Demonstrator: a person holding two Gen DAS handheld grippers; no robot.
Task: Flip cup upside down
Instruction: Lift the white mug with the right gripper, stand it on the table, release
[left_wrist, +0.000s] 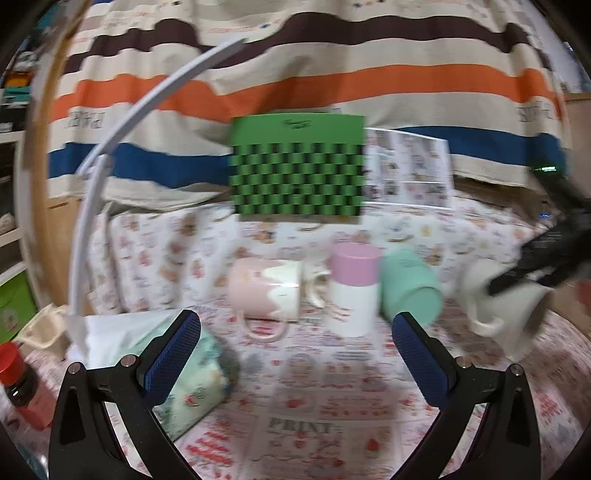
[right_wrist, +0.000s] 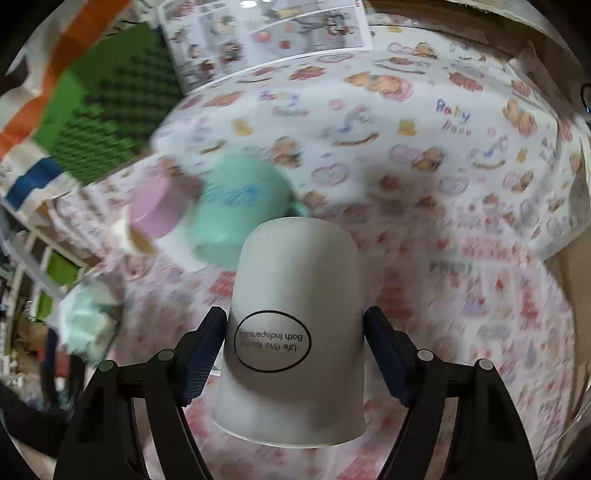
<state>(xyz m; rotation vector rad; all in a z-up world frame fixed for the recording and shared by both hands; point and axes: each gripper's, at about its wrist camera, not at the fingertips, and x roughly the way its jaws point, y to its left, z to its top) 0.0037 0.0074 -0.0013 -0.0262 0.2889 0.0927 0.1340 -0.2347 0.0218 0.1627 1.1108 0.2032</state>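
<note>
My right gripper (right_wrist: 295, 343) is shut on a white cup (right_wrist: 295, 317) with an oval black label; the cup is tilted, base pointing away, rim toward the camera, held above the patterned cloth. In the left wrist view the same white cup (left_wrist: 495, 306) shows at the right, blurred, in the right gripper (left_wrist: 517, 284). My left gripper (left_wrist: 295, 336) is open and empty, hovering over the cloth in front of the other cups.
A pink mug (left_wrist: 264, 291) lies on its side, a white cup with pink top (left_wrist: 354, 288) stands upright, and a mint cup (left_wrist: 410, 288) lies tilted beside it. A green checkered box (left_wrist: 297, 170) stands behind. A tissue pack (left_wrist: 192, 384) lies at left.
</note>
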